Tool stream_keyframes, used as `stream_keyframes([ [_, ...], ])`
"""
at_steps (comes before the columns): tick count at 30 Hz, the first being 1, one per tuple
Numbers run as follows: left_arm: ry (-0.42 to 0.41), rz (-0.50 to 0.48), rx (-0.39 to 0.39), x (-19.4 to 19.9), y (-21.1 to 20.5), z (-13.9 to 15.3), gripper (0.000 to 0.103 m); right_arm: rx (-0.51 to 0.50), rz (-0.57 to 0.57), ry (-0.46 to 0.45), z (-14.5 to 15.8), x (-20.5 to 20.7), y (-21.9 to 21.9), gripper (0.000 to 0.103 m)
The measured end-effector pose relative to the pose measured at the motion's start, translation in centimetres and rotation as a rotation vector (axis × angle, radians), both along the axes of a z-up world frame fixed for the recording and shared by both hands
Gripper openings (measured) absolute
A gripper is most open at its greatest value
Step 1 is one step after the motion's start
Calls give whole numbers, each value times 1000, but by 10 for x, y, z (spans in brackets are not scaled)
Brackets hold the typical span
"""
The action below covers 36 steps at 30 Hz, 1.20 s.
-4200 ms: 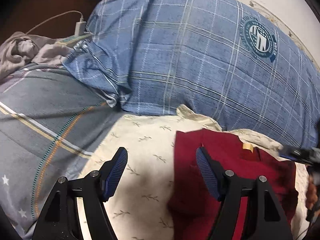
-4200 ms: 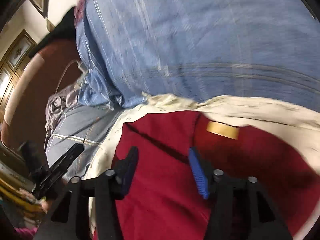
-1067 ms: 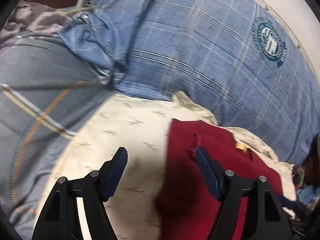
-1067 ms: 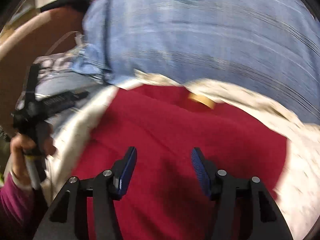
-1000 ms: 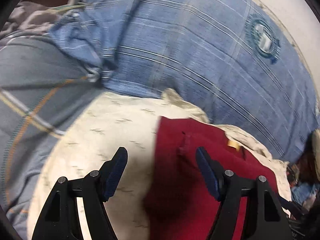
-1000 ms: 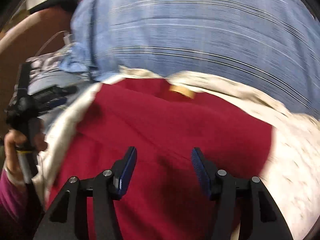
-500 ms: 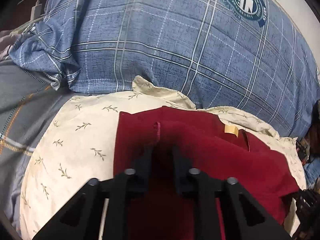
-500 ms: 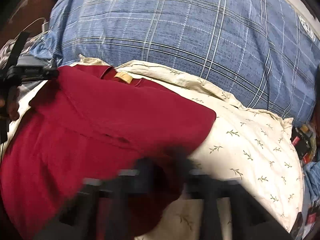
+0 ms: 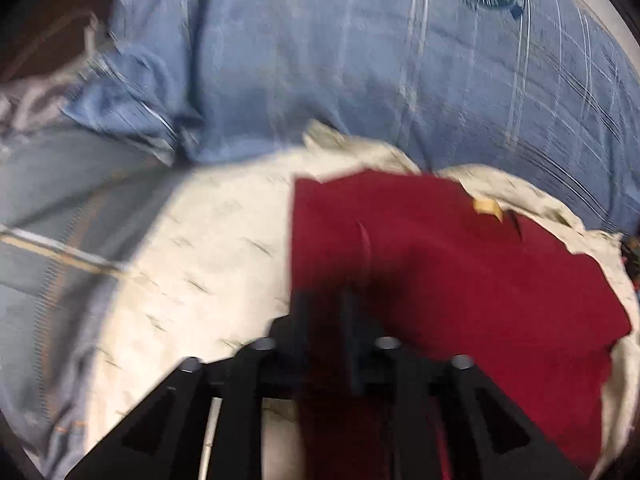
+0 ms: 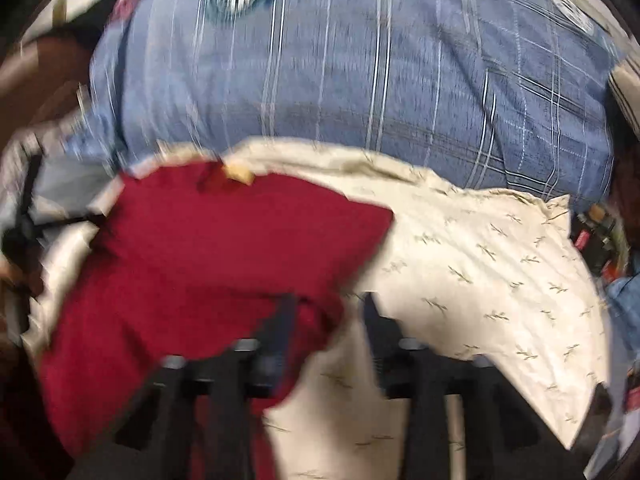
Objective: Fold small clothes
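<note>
While the blue plaid pillow is filling the far side of both views, the cream leaf-print cloth is lying just near of it, with a grey striped cover at the far left. The dark red garment is resting on the cream cloth, its tan neck label pointing toward the pillow. The left gripper is showing a narrow gap, having just been opening, with the garment's left edge between its jaws. The right gripper is standing wider, having just been opening, with a red fold between its jaws; motion blur is hiding whether either pad is touching the fabric
</note>
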<state>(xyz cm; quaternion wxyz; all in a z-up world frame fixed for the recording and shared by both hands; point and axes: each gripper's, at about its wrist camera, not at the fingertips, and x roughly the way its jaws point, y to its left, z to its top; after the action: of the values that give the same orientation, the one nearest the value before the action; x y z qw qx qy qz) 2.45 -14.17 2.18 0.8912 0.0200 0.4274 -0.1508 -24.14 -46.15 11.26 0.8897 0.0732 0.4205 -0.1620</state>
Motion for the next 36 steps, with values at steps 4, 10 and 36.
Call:
stream_keyframes([
  [4, -19, 12, -24, -1, -2, -1, 42, 34, 5, 4, -12, 34, 3, 57],
  [10, -42, 10, 53, -8, -9, -11, 42, -36, -1, 163, -79, 64, 4, 22],
  [36, -38, -28, 35, -14, -11, -8, 47, 55, -25, 56, -67, 55, -2, 40],
])
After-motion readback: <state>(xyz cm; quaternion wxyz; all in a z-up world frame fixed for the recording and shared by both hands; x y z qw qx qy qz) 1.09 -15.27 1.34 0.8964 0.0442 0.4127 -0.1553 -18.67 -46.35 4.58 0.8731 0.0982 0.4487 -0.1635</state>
